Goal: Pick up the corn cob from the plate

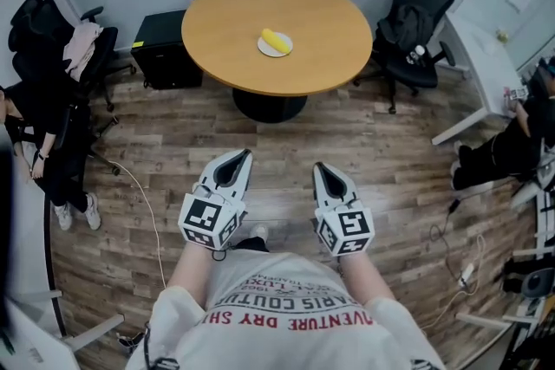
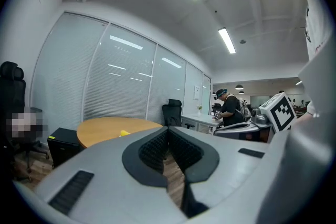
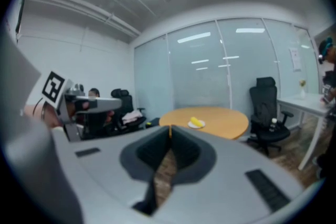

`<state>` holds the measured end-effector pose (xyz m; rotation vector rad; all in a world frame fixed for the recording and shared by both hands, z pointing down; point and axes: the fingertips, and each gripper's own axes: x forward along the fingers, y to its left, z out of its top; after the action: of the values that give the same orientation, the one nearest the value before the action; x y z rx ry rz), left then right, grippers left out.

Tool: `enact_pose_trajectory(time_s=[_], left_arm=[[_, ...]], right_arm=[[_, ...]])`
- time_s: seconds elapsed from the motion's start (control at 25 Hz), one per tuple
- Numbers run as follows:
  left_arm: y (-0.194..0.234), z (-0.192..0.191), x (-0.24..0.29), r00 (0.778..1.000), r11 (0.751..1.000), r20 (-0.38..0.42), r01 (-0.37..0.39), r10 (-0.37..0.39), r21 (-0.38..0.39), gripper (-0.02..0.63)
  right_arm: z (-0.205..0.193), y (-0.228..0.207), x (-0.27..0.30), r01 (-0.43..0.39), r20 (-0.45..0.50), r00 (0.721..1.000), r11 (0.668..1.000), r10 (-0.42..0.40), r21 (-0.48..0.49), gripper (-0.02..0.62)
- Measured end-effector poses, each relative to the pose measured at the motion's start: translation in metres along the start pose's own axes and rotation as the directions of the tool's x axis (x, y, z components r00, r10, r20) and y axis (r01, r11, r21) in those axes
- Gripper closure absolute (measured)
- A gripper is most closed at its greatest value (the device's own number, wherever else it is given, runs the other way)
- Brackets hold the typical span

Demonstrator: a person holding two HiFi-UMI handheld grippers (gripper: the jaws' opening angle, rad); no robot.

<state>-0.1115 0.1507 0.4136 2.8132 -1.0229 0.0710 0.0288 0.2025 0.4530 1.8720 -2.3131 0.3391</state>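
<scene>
A yellow corn cob (image 1: 276, 39) lies on a small white plate (image 1: 270, 50) near the middle of a round wooden table (image 1: 329, 22), far ahead of me. The right gripper view shows the corn cob (image 3: 196, 122) on the table (image 3: 226, 120); in the left gripper view only a yellow bit of the corn cob (image 2: 124, 133) shows past the jaws. My left gripper (image 1: 240, 157) and right gripper (image 1: 322, 168) are held side by side close to my body, over the wooden floor, well short of the table. Both have their jaws together with nothing between them.
A black office chair (image 1: 416, 17) stands right of the table, another chair with clothes (image 1: 61, 56) at left. A black box (image 1: 165, 48) sits on the floor by the table's left edge. A white desk (image 1: 486, 69) and cables (image 1: 460, 256) lie at right. A person (image 2: 229, 107) stands far off.
</scene>
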Motion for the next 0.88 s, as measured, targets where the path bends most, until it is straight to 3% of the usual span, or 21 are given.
enact_pose_trajectory(time_s=[0.48,0.88], left_arm=[[0.104,-0.001,0.037,0.997,0.996,-0.019,-0.079,0.078,-0.037,0.572],[0.157,0.01,0.117,0.981,0.981,0.005,-0.193,0.193,-0.017,0.572]], right_arm=[[0.015,-0.003,0.118,-0.046,-0.048,0.998,0.999,0.045,-0.011,0.566],[0.034,-0.051,0.223,-0.18,-0.047,0.983,0.982,0.178,-0.053,0.566]])
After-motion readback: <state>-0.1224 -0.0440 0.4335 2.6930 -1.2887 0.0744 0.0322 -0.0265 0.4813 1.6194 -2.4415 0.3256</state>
